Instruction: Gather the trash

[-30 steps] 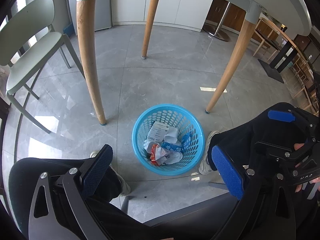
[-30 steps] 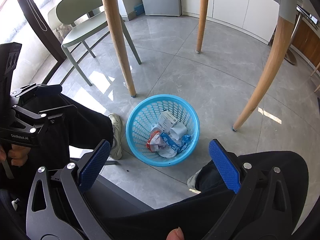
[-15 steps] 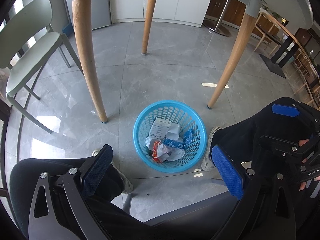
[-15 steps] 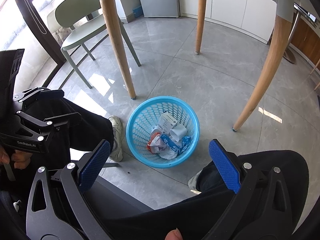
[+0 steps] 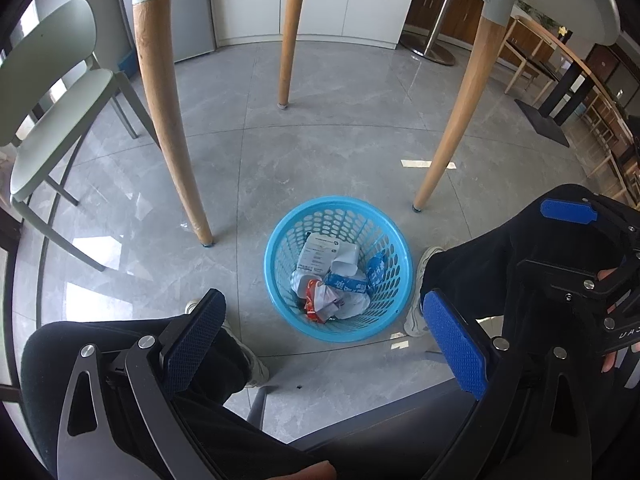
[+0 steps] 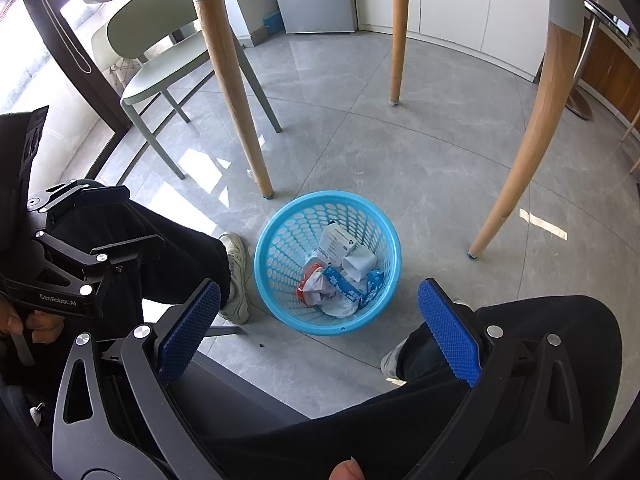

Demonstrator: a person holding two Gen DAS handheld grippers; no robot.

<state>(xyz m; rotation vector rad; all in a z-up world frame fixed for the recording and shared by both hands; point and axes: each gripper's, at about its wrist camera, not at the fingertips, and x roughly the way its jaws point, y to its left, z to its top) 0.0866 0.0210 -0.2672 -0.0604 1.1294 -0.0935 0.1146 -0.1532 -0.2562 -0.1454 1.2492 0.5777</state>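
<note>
Left wrist, basket [image 5: 280, 240] between tool [image 5: 324, 344] fingers

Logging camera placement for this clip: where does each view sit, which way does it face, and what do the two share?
Left wrist: on the left hand-held gripper, facing down at the round blue plastic basket of trash; dark-trousered legs and the other gripper show.
Right wrist: on the right hand-held gripper, facing down at the basket; legs, white shoe, left gripper show.
Shared: basket, crumpled wrappers, wooden table legs, grey tile floor.
</note>
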